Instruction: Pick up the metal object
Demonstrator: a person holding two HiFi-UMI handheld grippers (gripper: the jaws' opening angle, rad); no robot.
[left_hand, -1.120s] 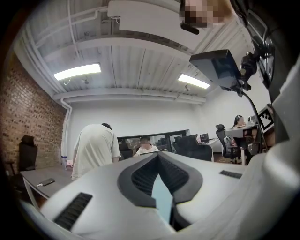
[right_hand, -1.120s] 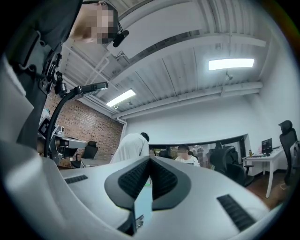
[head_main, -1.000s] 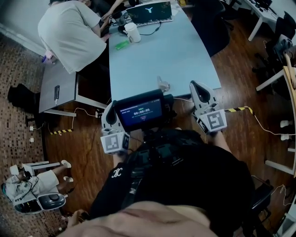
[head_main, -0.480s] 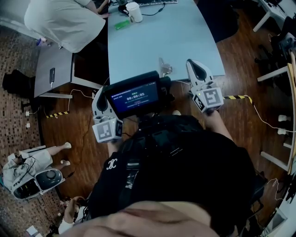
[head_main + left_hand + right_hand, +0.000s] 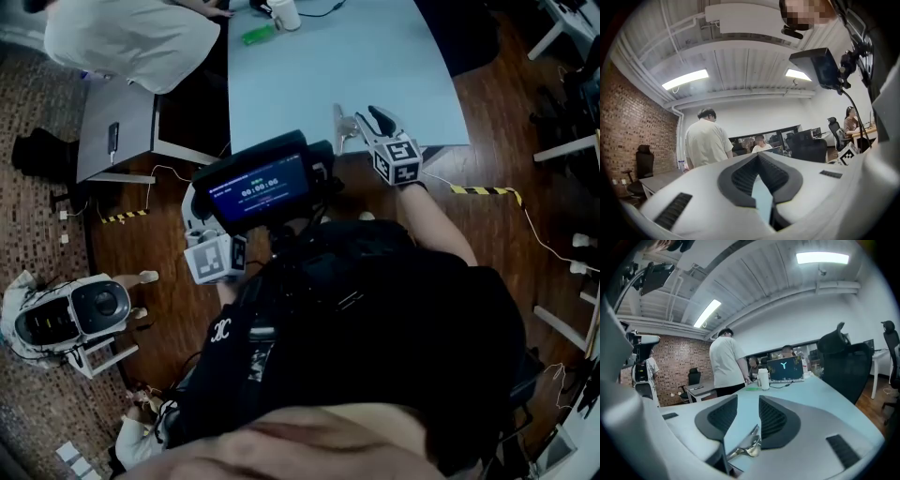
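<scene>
The metal object (image 5: 343,128), a shiny bent piece, lies near the front edge of the light blue table (image 5: 319,66). My right gripper (image 5: 367,122) reaches over that edge, right beside the object. In the right gripper view the metal object (image 5: 746,446) lies low between the two dark pads (image 5: 719,418). The right gripper (image 5: 747,399) is opening and its pads stand clear of the metal. My left gripper (image 5: 195,217) hangs low at the left, off the table and partly behind a mounted screen. In its own view the left gripper (image 5: 757,157) points at the room with its tips together and nothing held.
A mounted screen (image 5: 258,187) sits in front of the body. At the table's far end stand a white cup (image 5: 763,378), a laptop (image 5: 786,369) and a green item (image 5: 258,36). A person in a white shirt (image 5: 131,37) stands by a grey desk (image 5: 117,141). A black chair (image 5: 843,362) is right.
My right gripper has moved forward and left up to the metal object, and its jaws have parted around it. The left gripper stays low by the body.
</scene>
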